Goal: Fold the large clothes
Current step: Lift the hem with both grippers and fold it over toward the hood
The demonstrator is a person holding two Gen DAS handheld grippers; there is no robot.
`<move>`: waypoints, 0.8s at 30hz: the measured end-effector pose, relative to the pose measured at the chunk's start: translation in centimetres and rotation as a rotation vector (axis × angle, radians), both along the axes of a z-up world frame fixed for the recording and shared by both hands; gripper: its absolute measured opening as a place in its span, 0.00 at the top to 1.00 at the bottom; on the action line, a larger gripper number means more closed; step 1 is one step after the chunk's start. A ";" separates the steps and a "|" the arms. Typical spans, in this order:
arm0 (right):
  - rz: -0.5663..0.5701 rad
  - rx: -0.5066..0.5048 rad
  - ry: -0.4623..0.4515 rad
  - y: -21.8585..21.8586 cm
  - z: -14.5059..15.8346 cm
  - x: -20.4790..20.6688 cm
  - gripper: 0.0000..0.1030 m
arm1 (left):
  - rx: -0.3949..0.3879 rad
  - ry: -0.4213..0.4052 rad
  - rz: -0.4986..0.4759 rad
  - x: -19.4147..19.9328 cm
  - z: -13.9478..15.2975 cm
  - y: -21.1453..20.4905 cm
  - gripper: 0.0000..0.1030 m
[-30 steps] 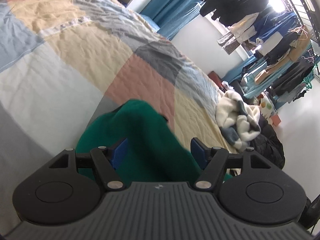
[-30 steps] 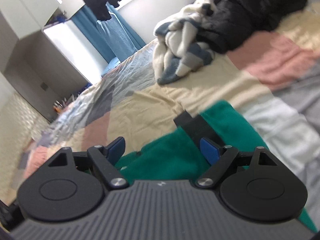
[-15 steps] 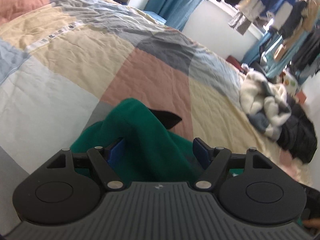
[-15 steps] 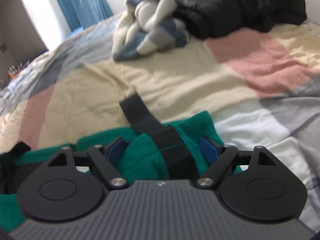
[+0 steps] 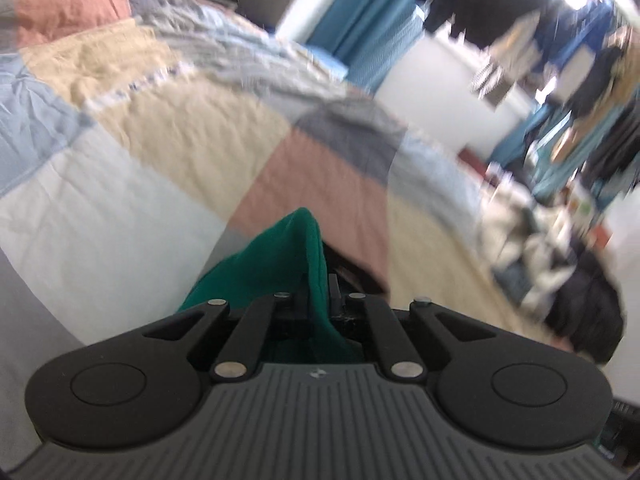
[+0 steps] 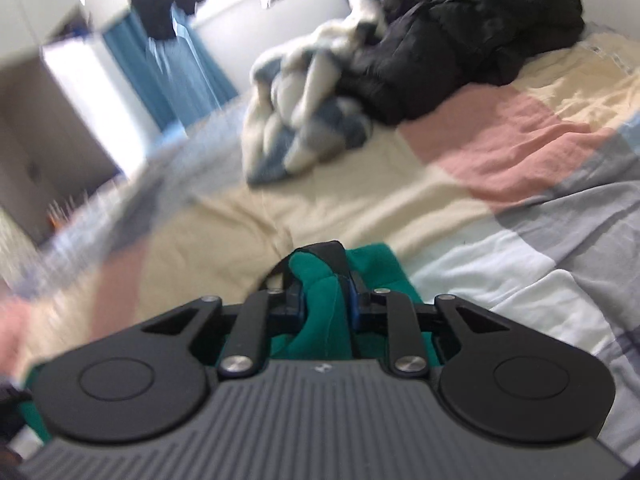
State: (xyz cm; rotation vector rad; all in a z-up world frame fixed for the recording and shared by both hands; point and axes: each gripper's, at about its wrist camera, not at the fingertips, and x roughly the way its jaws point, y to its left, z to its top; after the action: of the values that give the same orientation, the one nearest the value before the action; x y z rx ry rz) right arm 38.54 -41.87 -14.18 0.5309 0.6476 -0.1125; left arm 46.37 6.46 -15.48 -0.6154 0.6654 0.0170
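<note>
A green garment [image 5: 276,264] with black trim lies on a patchwork bed cover [image 5: 152,152]. My left gripper [image 5: 318,300] is shut on a raised fold of the green cloth, which peaks in front of the fingers. In the right wrist view the same green garment [image 6: 324,300] bunches between the blue pads [image 6: 352,296]. My right gripper [image 6: 324,296] is shut on it, with a black strap [image 6: 332,256] looped over the top. Most of the garment is hidden under the gripper bodies.
A white and blue fleece [image 6: 304,116] and a black puffy jacket [image 6: 460,48] are heaped at the bed's far side. Blue curtains [image 5: 356,20] and a rack of hanging clothes [image 5: 580,80] stand beyond the bed. The cover [image 6: 500,148] stretches around the garment.
Both grippers have closed from open onto the green garment. The cloth now stands pinched in a ridge between each pair of fingers, and both views have shifted and blurred.
</note>
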 end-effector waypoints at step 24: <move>0.020 -0.146 0.118 0.2 -6.3 9.1 0.77 | 0.214 0.127 -0.024 11.2 -5.5 -2.7 0.95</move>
State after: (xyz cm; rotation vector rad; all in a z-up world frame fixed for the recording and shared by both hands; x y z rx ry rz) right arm 47.65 -41.71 -20.43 0.3787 0.7533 -0.1717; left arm 57.57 3.73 -21.03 -0.4017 0.7824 0.1040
